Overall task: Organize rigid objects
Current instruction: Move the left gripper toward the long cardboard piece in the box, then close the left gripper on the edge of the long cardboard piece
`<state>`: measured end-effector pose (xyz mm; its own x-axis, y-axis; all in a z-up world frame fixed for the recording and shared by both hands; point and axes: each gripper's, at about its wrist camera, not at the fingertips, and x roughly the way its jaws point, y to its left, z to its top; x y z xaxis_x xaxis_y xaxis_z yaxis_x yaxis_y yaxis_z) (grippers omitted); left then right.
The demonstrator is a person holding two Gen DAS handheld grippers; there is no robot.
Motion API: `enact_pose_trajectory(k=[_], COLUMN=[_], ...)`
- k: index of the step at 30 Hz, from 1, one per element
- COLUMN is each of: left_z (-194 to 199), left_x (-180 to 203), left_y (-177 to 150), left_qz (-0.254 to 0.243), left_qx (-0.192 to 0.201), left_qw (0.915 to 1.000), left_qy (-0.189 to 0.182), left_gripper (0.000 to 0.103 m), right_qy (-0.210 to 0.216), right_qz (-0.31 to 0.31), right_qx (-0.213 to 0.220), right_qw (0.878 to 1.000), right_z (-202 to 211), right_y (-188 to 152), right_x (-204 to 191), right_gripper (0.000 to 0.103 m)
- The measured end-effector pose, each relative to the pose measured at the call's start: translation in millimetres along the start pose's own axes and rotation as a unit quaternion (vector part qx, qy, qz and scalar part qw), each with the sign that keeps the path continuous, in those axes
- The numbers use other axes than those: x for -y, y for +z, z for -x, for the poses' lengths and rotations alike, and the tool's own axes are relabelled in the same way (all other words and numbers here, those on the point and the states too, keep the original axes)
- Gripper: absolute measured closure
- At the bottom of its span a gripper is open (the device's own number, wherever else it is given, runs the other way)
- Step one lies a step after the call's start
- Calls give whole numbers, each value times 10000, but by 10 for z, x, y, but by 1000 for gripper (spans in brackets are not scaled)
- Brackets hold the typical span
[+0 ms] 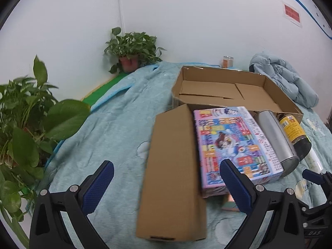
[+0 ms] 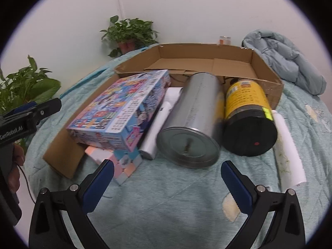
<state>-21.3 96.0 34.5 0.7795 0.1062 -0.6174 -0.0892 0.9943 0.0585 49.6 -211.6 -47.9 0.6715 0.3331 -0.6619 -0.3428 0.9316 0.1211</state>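
Note:
An open shallow cardboard box lies on a bed with a teal blanket. In front of it lie a long closed cardboard box, a colourful puzzle box, a silver tin can, a dark jar with a yellow label, a white tube and a pastel cube under the puzzle box. My left gripper is open over the long box. My right gripper is open, just in front of the tin can.
Potted plants stand at the left and in the far corner. A light blue jacket lies at the back right. A small can stands by the wall behind the open box.

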Motion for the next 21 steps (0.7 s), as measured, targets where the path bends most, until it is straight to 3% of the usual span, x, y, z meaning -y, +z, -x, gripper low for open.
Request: enact_pose_trajectory(k=[4, 6, 8, 11, 16, 21], left_z=[-139, -255, -337, -376, -392, -394], left_x=[-247, -336, -465, -514, -628, -765], left_y=[-178, -271, -361, -443, -442, -458], left_qz=[-47, 115, 516, 707, 798, 975], left_qx=[-386, -700, -945, -1060, -1137, -1230], left_qw=[9991, 9965, 9896, 9837, 9770, 9716], left_qy=[-161, -436, -954, -1272, -1618, -1772], left_gripper=[0, 0, 0, 4, 36, 40], right_qy=[866, 1320, 1635, 1859, 2359, 2576], right_qz=[-16, 225, 443, 637, 356, 229], right_qx=[-84, -54, -97, -256, -517, -814], right_qw=[9962, 9910, 9855, 9802, 9698, 9625], right_z=[61, 117, 138, 104, -12, -207], right_y=[-10, -37, -65, -99, -114, -56], right_x=[-138, -314, -485, -730, -935, -1154], right_gripper=[1, 1, 1, 1, 1, 1])
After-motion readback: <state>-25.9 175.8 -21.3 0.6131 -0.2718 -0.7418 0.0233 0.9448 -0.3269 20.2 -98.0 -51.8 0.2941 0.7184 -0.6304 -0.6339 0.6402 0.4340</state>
